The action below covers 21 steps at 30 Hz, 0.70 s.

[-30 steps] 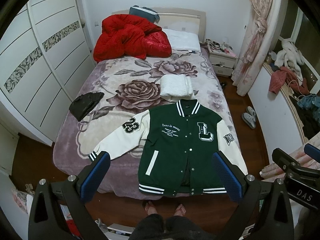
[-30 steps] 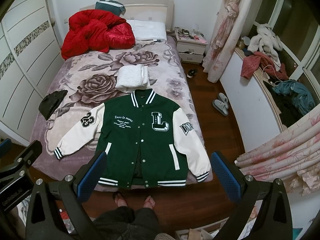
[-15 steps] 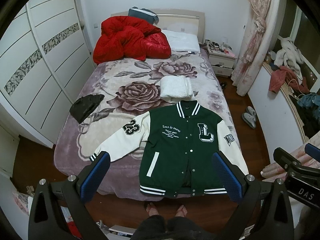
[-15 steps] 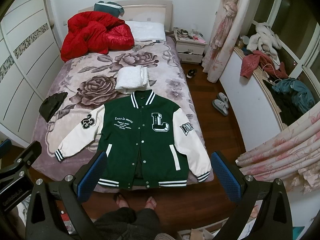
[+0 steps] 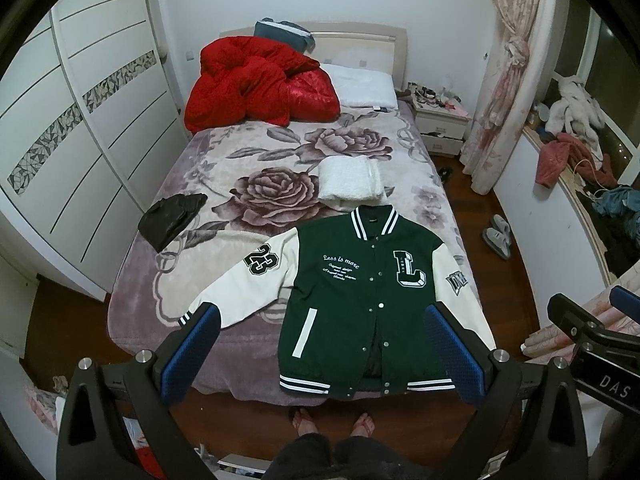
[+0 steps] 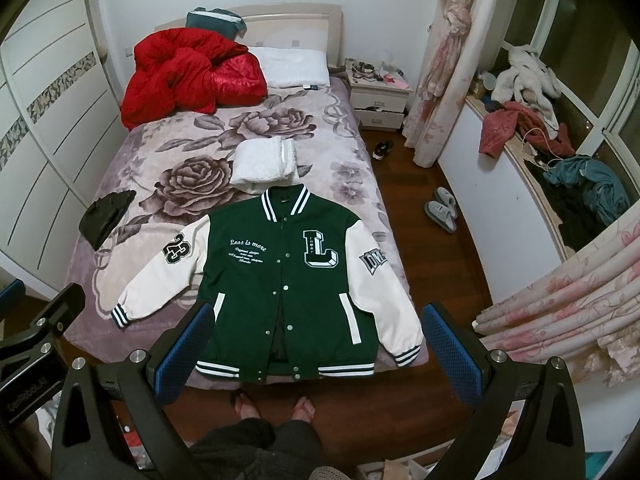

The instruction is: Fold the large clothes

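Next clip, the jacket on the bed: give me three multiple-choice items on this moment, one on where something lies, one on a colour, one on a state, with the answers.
1. Where is the folded white blanket?
A. just past the jacket's collar
B. on the floor
C. on the nightstand

2. What colour are the jacket's sleeves?
A. red
B. cream white
C. black

3. How does the jacket lie?
A. folded in half
B. spread flat, front up, snaps partly open
C. bunched in a claw

Answers:
1 A: it lies on the bed by the striped collar.
2 B: both sleeves are pale against the green body.
3 B: the left claw and right claw are open and hold nothing.
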### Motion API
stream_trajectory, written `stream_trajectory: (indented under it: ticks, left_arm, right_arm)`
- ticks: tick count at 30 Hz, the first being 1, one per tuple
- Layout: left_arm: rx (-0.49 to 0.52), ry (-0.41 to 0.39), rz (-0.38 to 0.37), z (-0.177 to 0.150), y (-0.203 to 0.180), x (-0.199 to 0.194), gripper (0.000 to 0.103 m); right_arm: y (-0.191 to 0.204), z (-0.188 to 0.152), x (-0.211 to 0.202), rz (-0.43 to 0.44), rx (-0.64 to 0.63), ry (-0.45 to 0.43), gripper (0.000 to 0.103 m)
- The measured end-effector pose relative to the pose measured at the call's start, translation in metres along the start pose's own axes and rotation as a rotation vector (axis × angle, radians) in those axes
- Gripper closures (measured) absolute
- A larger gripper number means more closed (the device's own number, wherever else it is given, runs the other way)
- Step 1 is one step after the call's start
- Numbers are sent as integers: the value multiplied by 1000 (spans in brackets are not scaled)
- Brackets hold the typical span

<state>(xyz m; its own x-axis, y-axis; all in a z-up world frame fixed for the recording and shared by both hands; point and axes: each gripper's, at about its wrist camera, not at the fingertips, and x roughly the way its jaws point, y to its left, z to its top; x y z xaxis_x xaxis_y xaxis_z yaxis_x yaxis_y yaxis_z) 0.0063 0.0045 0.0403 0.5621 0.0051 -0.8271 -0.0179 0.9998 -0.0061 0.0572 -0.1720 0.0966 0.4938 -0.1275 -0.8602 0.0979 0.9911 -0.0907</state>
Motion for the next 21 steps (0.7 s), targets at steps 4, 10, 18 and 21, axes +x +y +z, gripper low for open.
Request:
stream_trajectory:
  ticks: [4, 10, 18, 21]
  left_arm:
    - [-2, -1, 2, -3, -1, 0, 0]
    - [2, -11, -1, 2, -5, 1, 0]
    - [13, -21, -23, -1, -1, 7, 0]
    - [17, -22, -30, 2, 2, 15, 0]
  right_arm:
    - [4, 15, -2, -4, -3, -5, 0]
    - [5, 26, -17, -4, 2, -7, 0]
    - [4, 27, -13, -8, 7, -7, 0]
    - [1, 27, -10, -8, 20, -2, 0]
